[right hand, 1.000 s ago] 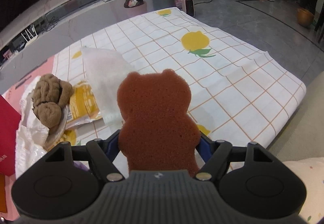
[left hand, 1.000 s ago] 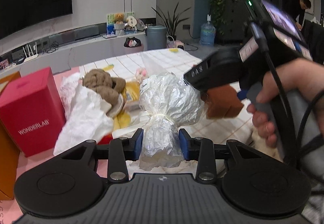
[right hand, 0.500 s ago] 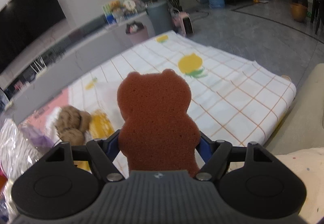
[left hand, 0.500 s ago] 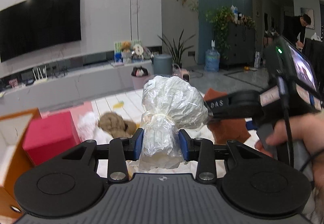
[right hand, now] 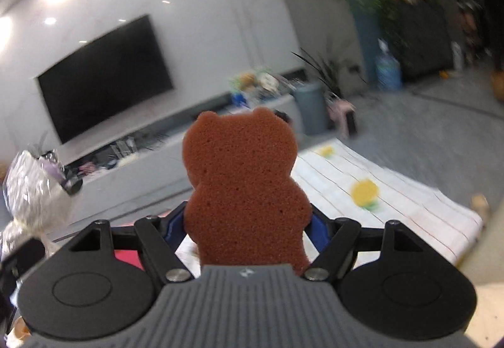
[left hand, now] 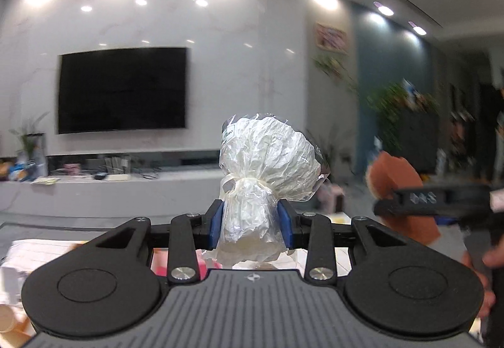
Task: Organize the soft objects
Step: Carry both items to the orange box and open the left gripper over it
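Both claws have risen: where the tabletop filled each frame, the TV wall now does. Left claw (left hand: 250, 228) pinches the tied plastic bundle (left hand: 267, 165) at centre; right claw (right hand: 244, 226) grips the bear-shaped sponge (right hand: 242, 187).

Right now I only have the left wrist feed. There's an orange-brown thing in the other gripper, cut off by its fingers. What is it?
Observer: A bear-shaped brown sponge, standing upright in the right gripper, pinched at the body below the head.
Operator: Anything under that gripper? My view shows mostly wall and TV.
Observer: Yes, a white checked cloth with yellow fruit prints lies spread below and to the right of the sponge.
Operator: Can the right camera see my load?
Observer: Yes, the clear-wrapped white bundle shows at its left edge; the left gripper clamps it below its tie.
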Demonstrator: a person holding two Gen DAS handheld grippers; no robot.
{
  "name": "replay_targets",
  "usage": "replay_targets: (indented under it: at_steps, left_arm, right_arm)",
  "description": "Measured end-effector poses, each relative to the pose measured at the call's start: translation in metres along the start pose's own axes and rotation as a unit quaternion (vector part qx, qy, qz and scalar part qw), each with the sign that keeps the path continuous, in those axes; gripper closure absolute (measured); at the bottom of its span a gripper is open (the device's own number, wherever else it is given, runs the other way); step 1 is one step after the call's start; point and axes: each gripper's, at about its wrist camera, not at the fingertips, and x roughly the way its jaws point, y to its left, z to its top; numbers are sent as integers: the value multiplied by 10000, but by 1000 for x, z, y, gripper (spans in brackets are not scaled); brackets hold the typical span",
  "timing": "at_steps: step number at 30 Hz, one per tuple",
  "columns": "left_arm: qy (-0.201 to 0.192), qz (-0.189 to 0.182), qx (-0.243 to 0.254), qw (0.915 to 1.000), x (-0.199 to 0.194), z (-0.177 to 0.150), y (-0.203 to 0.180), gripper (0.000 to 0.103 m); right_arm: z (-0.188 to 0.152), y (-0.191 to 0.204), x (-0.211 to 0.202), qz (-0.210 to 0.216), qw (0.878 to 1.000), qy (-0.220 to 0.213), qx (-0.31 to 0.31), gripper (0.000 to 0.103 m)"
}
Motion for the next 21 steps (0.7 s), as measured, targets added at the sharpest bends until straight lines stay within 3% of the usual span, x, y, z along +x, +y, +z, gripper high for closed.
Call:
replay_targets:
  at_steps: [6,11,14,16,21]
  left_arm:
    - [-169,471,-357,9981,-16,19,69,62]
    - [-12,749,-656,9950,-2,13,120,62]
    - [100,572,-686,9960,11,-1,148,62]
    - [300,531,-696,9957,25,-13,162,62]
    - [990,732,-1115,9861,57,-42,201,62]
  right_arm:
    - [0,88,-17,952,9947,-190,-341,29]
    - [-15,163,-11,1677,9837,-73,-646,29]
    - [-31,198,1,1976,9768,121,-820,29]
    - [-43,218,14,2108,9730,342,-878,29]
    - [-84,240,56,2274,9660,863,-873,29]
